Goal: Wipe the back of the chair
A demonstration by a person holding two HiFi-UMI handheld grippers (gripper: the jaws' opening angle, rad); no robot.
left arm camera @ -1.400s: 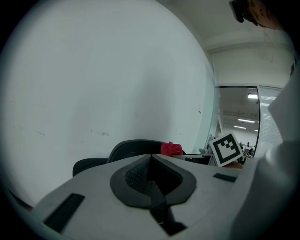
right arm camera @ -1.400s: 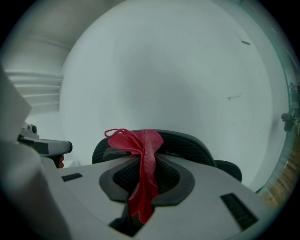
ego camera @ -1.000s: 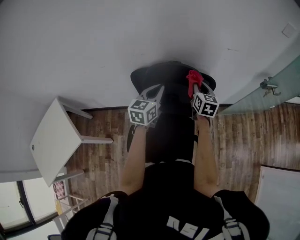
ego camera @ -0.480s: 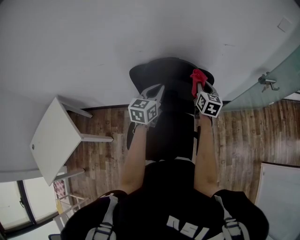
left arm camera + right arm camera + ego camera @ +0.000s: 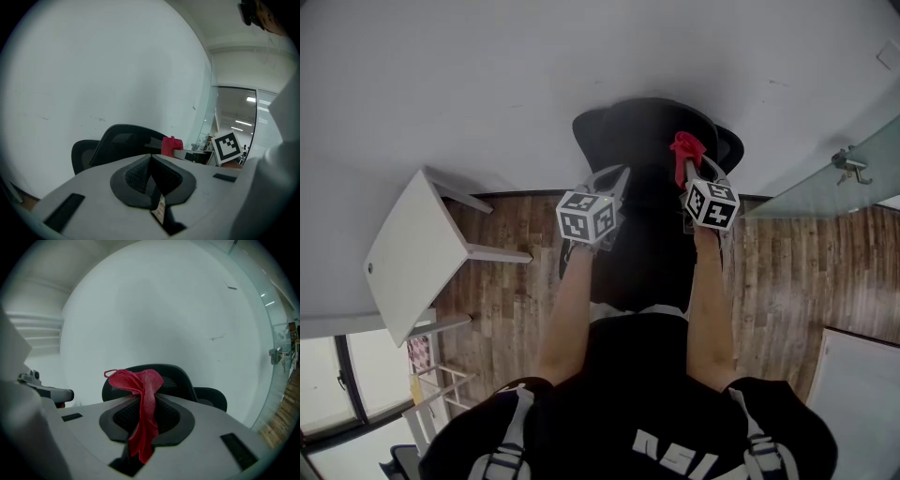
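A black office chair (image 5: 647, 141) stands against the white wall, its mesh back (image 5: 176, 378) facing me and rising just beyond both grippers. My right gripper (image 5: 689, 171) is shut on a red cloth (image 5: 686, 150), which bunches above the jaws and hangs down between them (image 5: 143, 413). The cloth is at the right side of the chair's top. My left gripper (image 5: 614, 180) is shut with nothing in it, held near the chair back's left side (image 5: 122, 143). The red cloth (image 5: 171, 145) and the right gripper's marker cube (image 5: 228, 147) show in the left gripper view.
A white table (image 5: 408, 267) stands at the left on the wooden floor (image 5: 787, 272). A glass door with a metal handle (image 5: 848, 164) is at the right. A white panel (image 5: 862, 394) lies at the lower right. The white wall (image 5: 487, 84) is close behind the chair.
The chair and both grippers sit slightly lower and further right in the head view than before. The right gripper still holds the red cloth at the chair's top.
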